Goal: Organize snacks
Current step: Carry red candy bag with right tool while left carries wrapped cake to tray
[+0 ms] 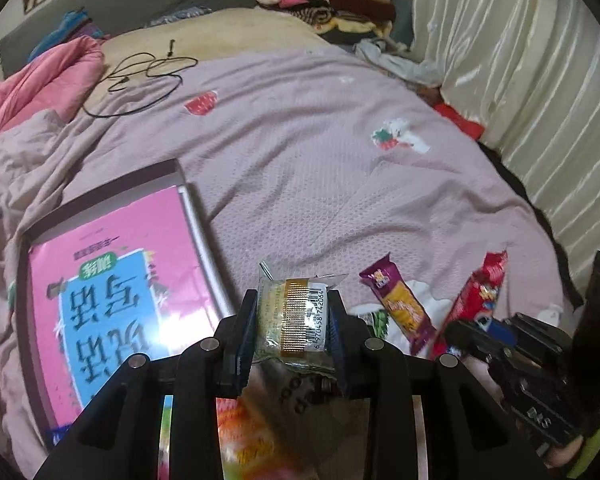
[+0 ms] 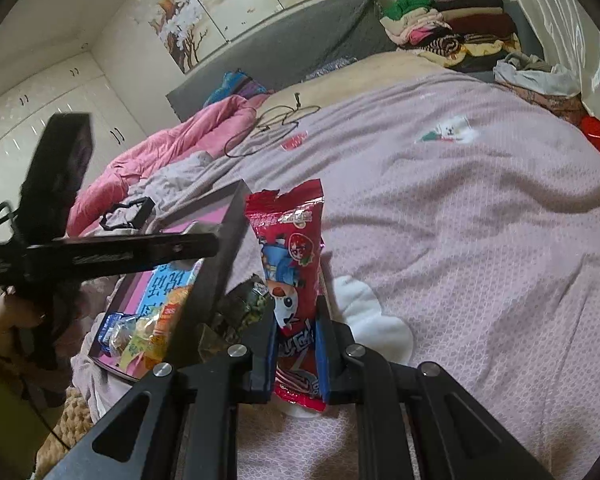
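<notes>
On my left wrist view, the clear snack packet point(image 1: 296, 312) between the fingers carries a barcode label; I read the digits 6 970458 742064 along its edge. The pink sheet point(image 1: 112, 280) in the box point(image 1: 196, 216) at near left has large dark Chinese characters on a blue panel, upside down to me, and I cannot make them out surely. The purple snack bar point(image 1: 398, 304) bears a small logo too blurred to read. On my right view, the red packet point(image 2: 296, 276) shows white lettering near its lower end, unreadable.
</notes>
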Tool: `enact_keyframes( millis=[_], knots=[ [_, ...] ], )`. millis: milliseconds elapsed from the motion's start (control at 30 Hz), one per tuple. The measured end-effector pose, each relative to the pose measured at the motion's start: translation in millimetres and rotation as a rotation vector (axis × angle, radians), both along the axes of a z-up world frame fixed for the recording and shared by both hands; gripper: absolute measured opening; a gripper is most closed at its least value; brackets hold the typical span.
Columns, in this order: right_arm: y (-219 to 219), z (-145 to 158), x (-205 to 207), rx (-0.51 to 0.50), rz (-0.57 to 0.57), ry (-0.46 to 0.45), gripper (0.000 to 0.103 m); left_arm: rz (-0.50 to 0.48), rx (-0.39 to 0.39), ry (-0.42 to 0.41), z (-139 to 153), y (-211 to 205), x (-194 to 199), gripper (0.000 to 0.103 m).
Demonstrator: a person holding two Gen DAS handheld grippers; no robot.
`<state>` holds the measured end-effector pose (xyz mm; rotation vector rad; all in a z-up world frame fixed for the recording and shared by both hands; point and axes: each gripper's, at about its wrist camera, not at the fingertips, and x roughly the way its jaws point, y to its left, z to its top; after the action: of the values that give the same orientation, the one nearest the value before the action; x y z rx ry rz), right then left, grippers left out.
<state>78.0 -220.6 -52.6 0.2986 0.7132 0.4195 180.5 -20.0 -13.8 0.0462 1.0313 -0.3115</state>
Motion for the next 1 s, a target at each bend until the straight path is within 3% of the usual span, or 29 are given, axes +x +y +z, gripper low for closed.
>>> enact_keyframes(
  millis=[333, 633, 1000],
  knots=[
    [9.5, 21.8, -15.9, -0.036, 0.009, -0.108, 0.016, 0.114, -0.068, -0.024, 18.9, 55.7, -39.6, 0.033],
    [37.1, 42.0, -33.6, -0.057, 0.084, -0.196, 0.016, 0.207, -0.056, -0.047, 25.2, 104.3, -67.9, 0.033],
    [70.5, 47.3, -41.9, -0.060, 0.165, -0.197, 0.016, 0.279, -0.058, -0.040, 17.9, 142.3, -87.3, 0.033]
  ],
)
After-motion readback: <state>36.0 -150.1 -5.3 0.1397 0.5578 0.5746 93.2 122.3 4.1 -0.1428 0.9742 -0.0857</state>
